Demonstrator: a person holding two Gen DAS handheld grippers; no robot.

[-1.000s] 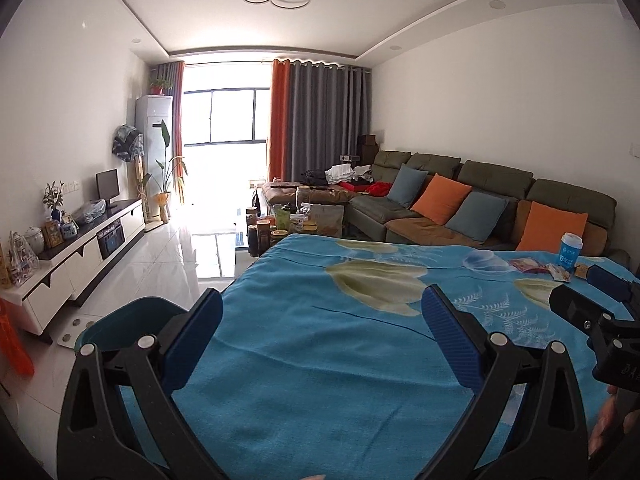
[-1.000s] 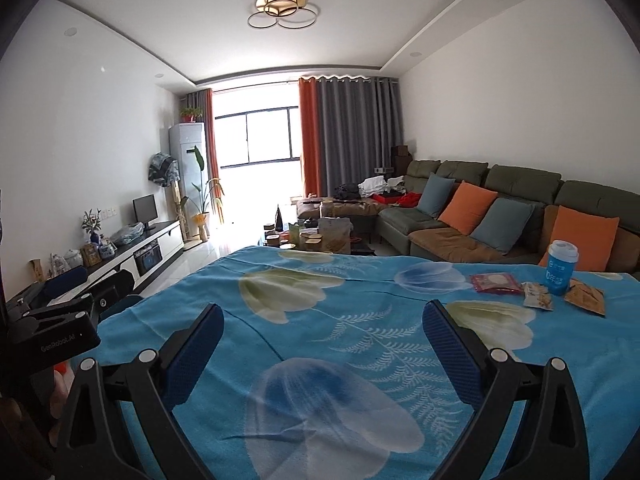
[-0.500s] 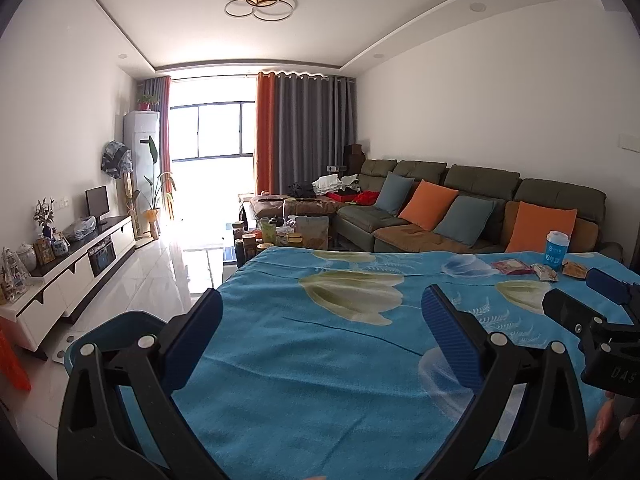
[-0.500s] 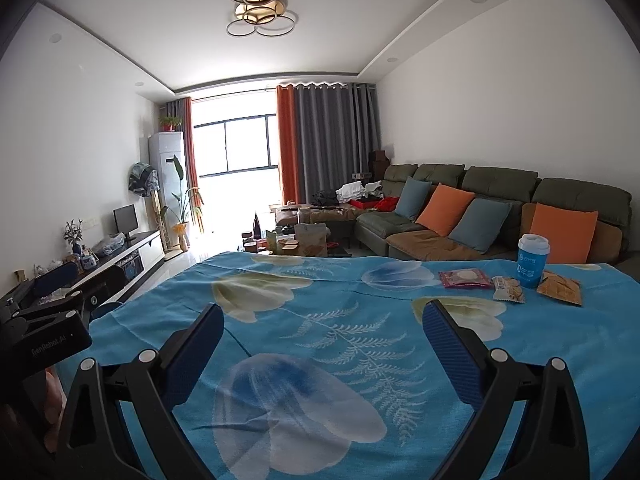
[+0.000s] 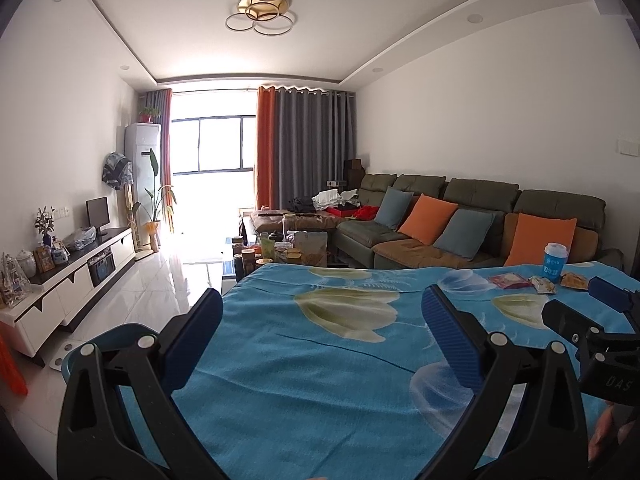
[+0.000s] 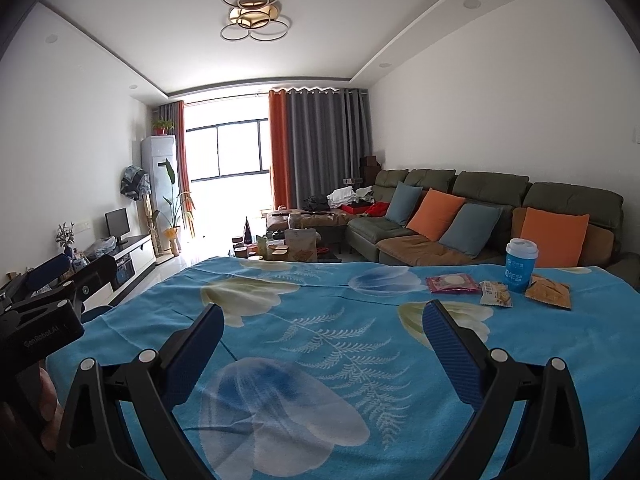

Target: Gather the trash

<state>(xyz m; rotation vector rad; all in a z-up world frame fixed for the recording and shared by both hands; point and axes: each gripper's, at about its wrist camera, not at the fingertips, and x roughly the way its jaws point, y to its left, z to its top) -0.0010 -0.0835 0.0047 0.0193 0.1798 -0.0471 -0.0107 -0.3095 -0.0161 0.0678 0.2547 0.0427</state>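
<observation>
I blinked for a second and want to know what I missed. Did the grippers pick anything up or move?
Nothing was picked up or dropped. Both cameras swung a little to the right, so the cup and wrappers slid left in the views. The left gripper and right gripper are open and empty as before, above the blue cloth. The trash has not moved.

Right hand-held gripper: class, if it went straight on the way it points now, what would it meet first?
Nothing close: the right hand-held gripper is open over bare blue tablecloth. The wrappers and cup lie off to its right. Depth beyond the table's far edge is unclear.
</observation>
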